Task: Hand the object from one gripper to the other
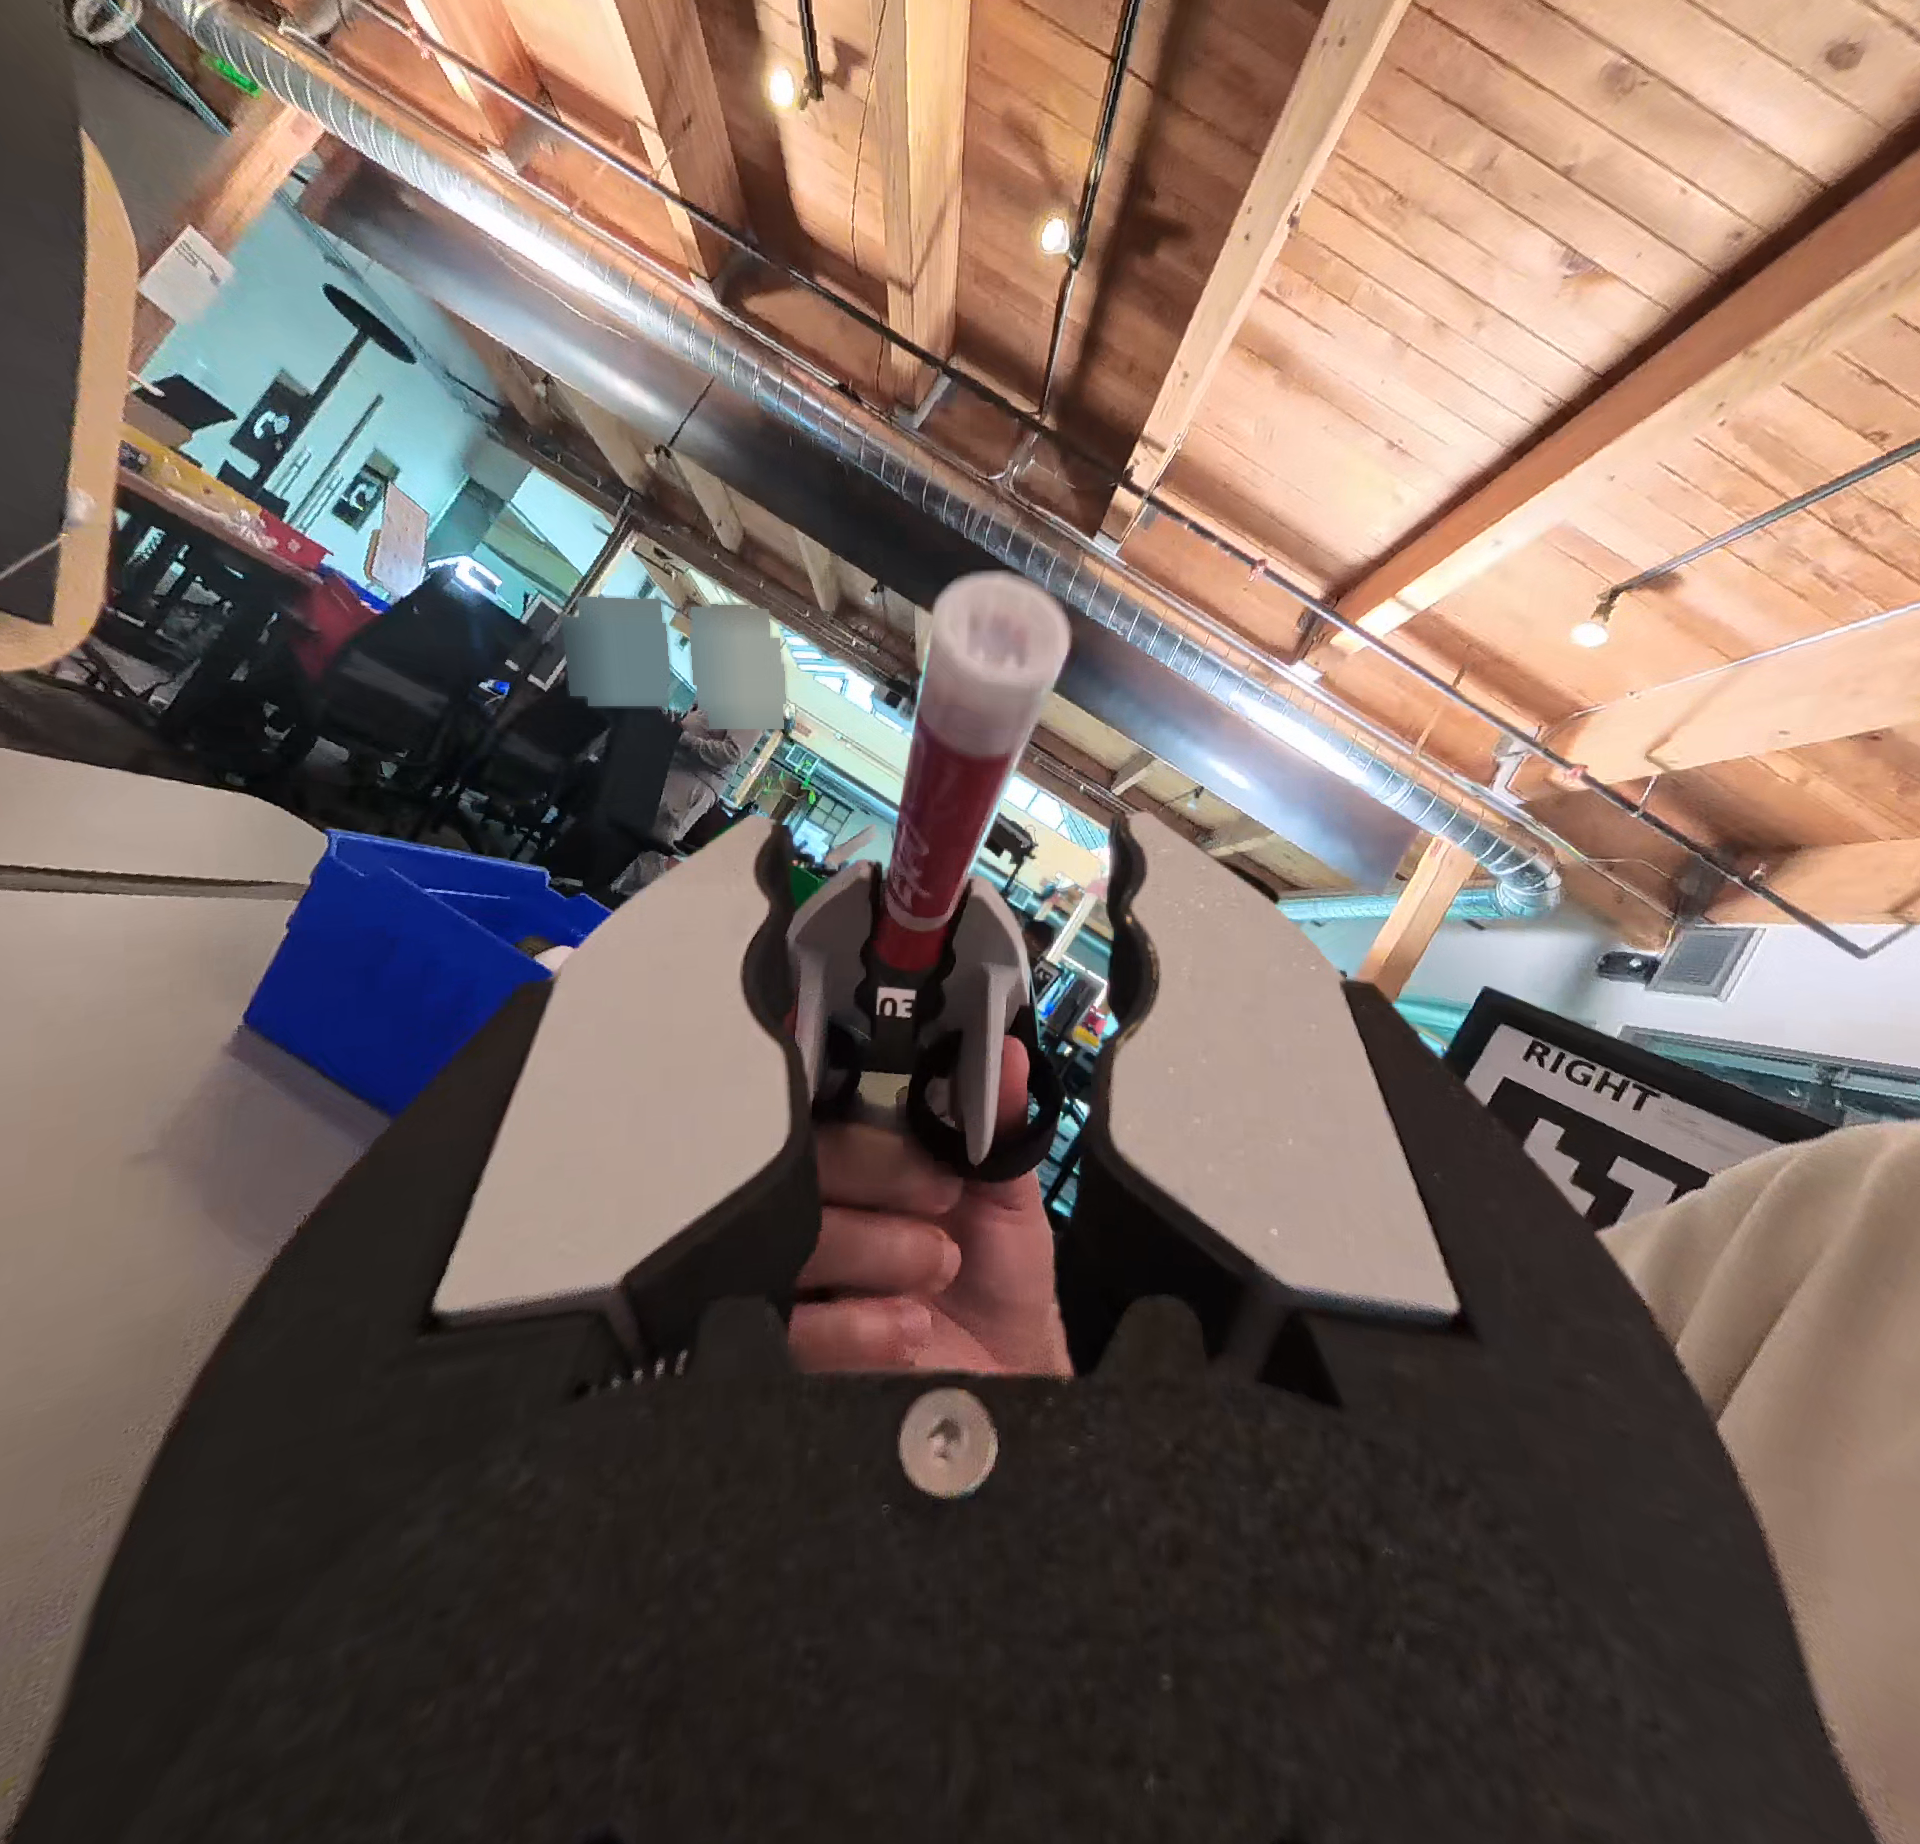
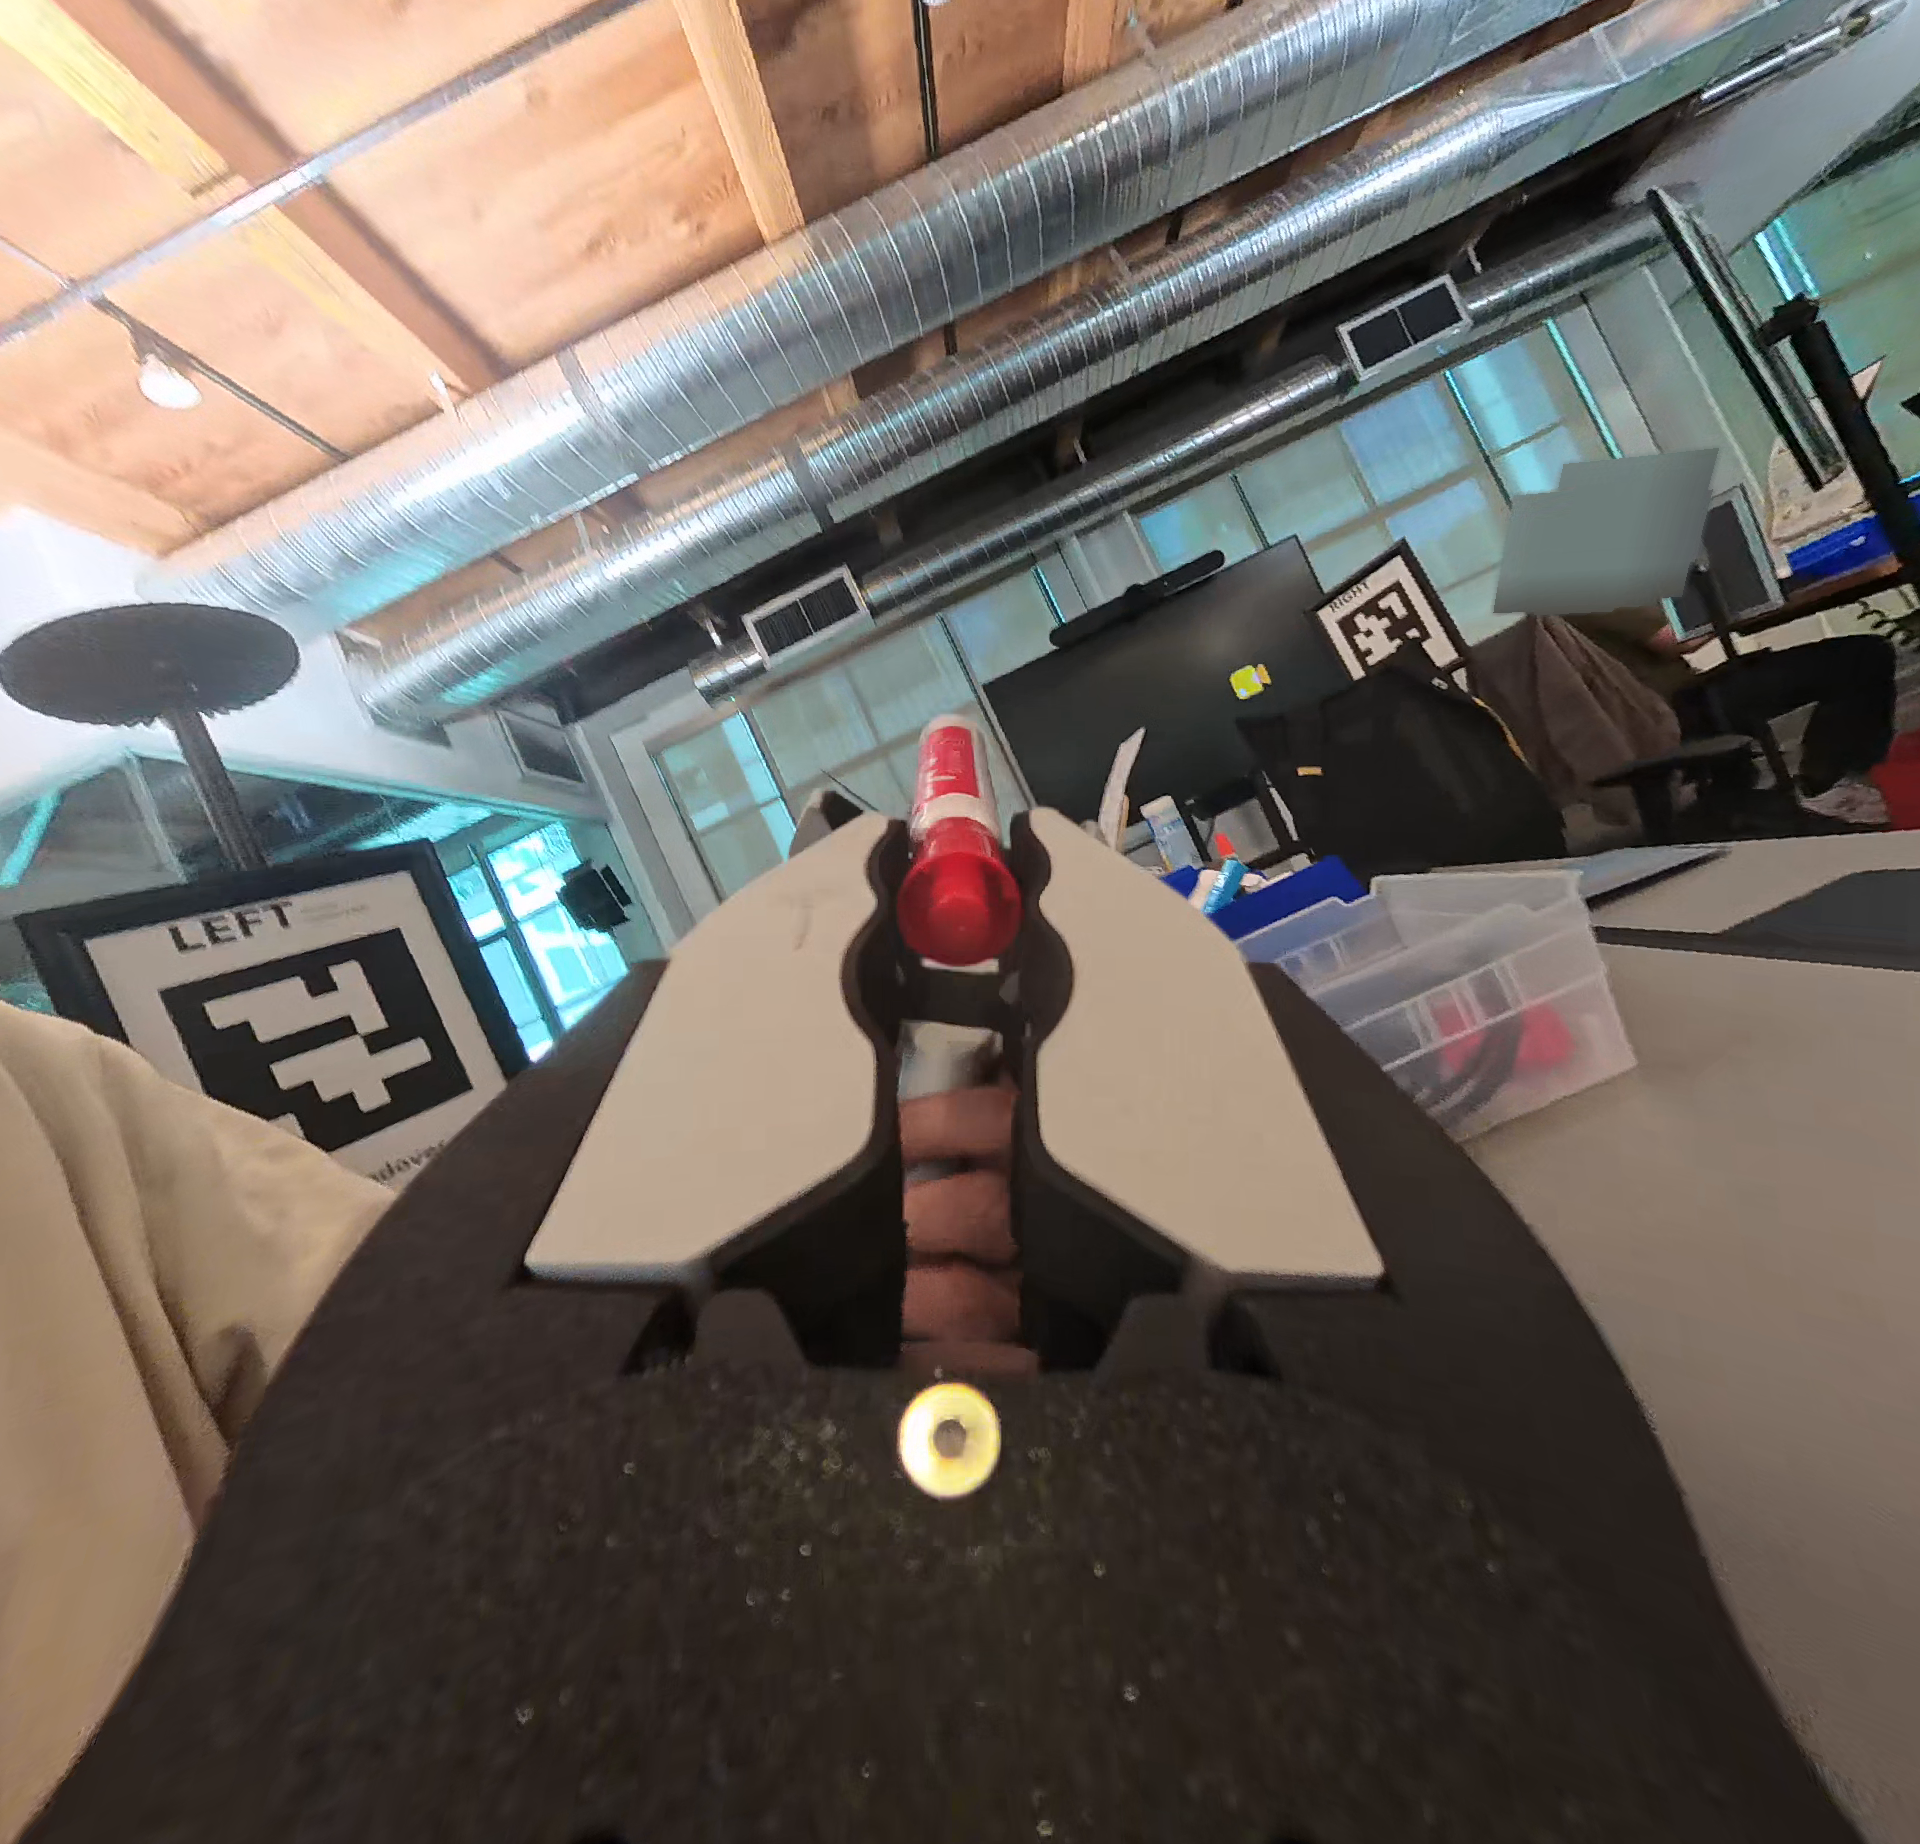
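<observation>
At centre frame, the right gripper [image 2: 956, 859] was clamped on the red marker [image 2: 954, 890]. The left gripper [image 1: 940, 859] stood wide open around it, fingers clear of the marker.

Workshop room, wood ceiling, exposed ducts

Plank ceiling [image 1: 1455, 236] with beams, silver spiral duct [image 2: 935, 267], track spotlights [image 1: 1055, 233] lit. Glass-paned wall [image 2: 1382, 464], dark screen [image 2: 1164, 651], black round-top stand [image 2: 145, 662], grey table [image 2: 1714, 1119], blue bin [image 1: 405, 953], clear plastic bin [image 2: 1455, 994].
</observation>
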A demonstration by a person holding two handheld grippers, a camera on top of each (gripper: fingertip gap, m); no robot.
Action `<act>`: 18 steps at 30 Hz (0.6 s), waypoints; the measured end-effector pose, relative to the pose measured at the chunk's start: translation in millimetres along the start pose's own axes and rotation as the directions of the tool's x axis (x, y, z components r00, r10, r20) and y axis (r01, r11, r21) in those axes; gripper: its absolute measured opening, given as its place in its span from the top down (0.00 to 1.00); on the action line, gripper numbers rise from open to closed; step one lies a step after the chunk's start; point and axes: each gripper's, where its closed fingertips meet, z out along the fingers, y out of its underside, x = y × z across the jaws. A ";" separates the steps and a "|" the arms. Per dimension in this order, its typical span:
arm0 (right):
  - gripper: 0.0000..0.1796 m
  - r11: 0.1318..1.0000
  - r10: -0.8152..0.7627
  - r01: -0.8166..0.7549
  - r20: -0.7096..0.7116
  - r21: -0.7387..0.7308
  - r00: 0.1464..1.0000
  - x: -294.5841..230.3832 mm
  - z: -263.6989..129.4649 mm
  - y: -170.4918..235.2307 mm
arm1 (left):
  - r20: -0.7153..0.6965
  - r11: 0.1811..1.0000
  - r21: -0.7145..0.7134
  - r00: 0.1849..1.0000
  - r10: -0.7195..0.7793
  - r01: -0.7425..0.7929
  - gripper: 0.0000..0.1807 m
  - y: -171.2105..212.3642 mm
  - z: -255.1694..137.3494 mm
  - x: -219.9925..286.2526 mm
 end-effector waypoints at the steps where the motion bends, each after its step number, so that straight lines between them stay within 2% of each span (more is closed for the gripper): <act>1: 0.89 1.000 0.017 -0.017 -0.003 0.009 1.000 0.4 1.4 1.3 | 0.003 1.000 0.015 1.000 0.002 -0.003 0.68 2.4 1.3 0.2; 3: 0.89 0.999 0.034 -0.034 -0.014 0.006 0.999 1.9 3.7 7.8 | 0.004 0.998 0.064 1.000 0.026 -0.027 0.70 1.8 2.6 2.8; 6: 0.89 0.999 0.038 -0.038 -0.004 -0.018 0.999 -0.5 7.2 17.8 | 0.044 0.989 0.120 0.996 0.076 -0.081 0.89 -4.9 -1.4 1.8; 12: 0.89 0.978 -0.022 0.017 -0.027 -0.206 0.999 -0.3 13.8 40.8 | 0.041 0.992 0.077 0.994 0.099 -0.102 0.90 -11.4 -8.4 -1.4; 14: 0.83 0.955 -0.050 0.039 -0.030 -0.294 0.998 1.7 11.3 41.0 | 0.044 0.989 0.082 0.992 0.116 -0.120 0.90 -13.9 -10.2 -1.4; 16: 0.80 0.909 -0.084 0.045 -0.076 -0.415 0.994 9.0 6.9 38.2 | 0.039 0.990 0.063 0.991 0.127 -0.129 0.90 -12.8 -11.2 -1.5; 18: 0.75 0.819 -0.073 0.015 -0.078 -0.574 0.994 2.9 2.7 35.5 | 0.041 0.989 0.048 0.989 0.140 -0.142 0.90 -10.9 -12.3 -2.2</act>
